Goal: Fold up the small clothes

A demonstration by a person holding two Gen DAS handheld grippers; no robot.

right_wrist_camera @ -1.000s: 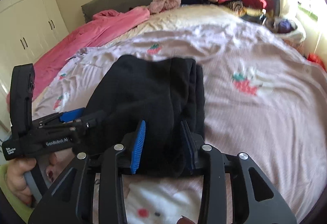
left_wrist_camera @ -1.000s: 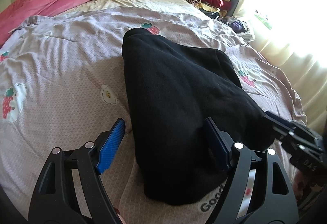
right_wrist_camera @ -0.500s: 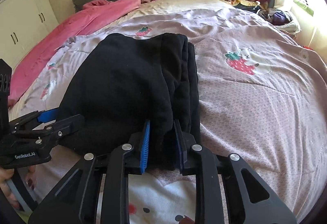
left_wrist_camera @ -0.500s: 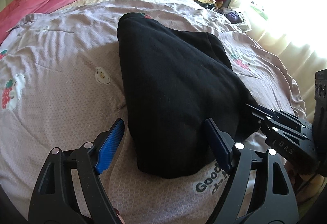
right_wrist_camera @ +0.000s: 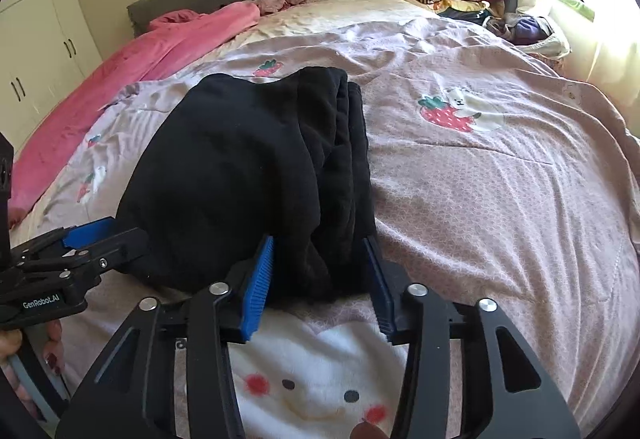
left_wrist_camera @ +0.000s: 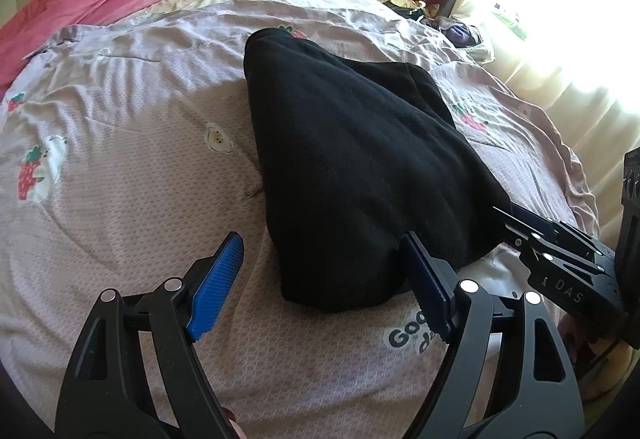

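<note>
A folded black garment point(left_wrist_camera: 360, 175) lies mid-frame on a pink quilted bed point(left_wrist_camera: 120, 179), its near edge between the spread fingers of the right hand-held gripper point(right_wrist_camera: 320, 279), while the left hand-held gripper point(left_wrist_camera: 324, 279) sits apart at bottom.
</note>
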